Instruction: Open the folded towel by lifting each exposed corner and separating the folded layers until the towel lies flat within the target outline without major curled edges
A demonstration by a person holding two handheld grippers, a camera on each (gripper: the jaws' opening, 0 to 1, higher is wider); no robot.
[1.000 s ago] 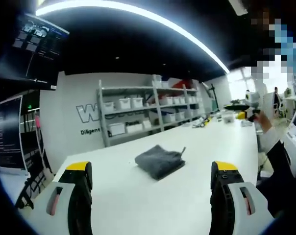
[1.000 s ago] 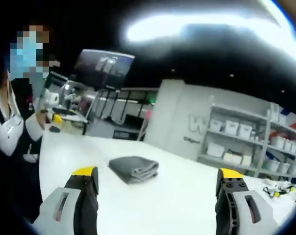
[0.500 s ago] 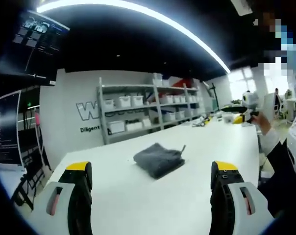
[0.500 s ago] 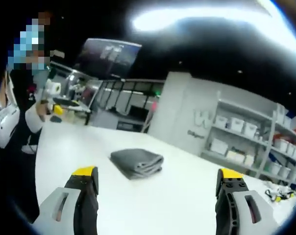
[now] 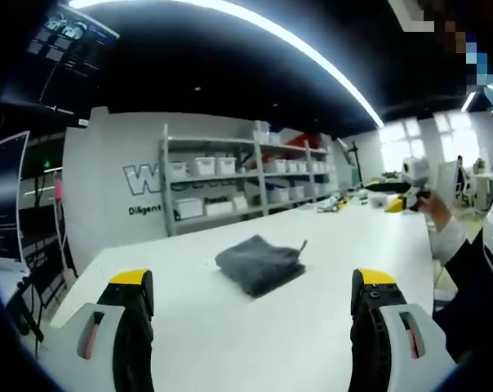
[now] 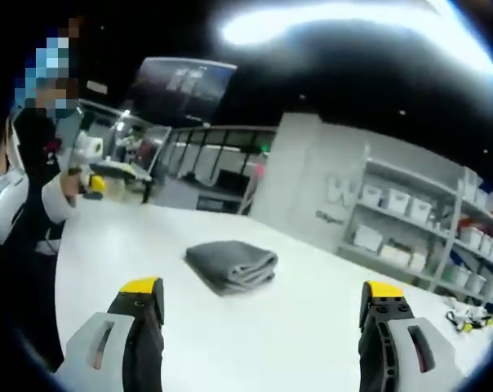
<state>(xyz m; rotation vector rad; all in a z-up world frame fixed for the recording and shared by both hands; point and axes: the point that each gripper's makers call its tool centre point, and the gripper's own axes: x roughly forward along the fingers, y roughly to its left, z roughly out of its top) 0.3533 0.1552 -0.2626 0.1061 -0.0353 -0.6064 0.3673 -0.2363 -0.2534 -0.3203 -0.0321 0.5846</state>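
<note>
A folded grey towel [image 5: 259, 264] lies on the white table [image 5: 230, 327], ahead of my left gripper [image 5: 250, 302] and a short way beyond its fingertips. The left jaws stand wide apart with nothing between them. In the right gripper view the same towel [image 6: 231, 265] rests on the table [image 6: 263, 343], folded into a thick stack with rounded folds facing me. My right gripper [image 6: 261, 304] is open too, held above the table short of the towel. At the far right of the left gripper view, a person's hand holds the other gripper [image 5: 410, 184] up in the air.
Metal shelves with white bins [image 5: 230, 184] line the far wall, also seen as shelving [image 6: 410, 229] in the right gripper view. A person [image 6: 22, 204] stands at the table's left side. Small items [image 5: 336, 202] lie on the far end of the table. A monitor [image 5: 67, 49] hangs high left.
Both cameras shifted slightly; the towel looks a little nearer and lower in the right gripper view. The towel itself has not moved, and both grippers stay open.
</note>
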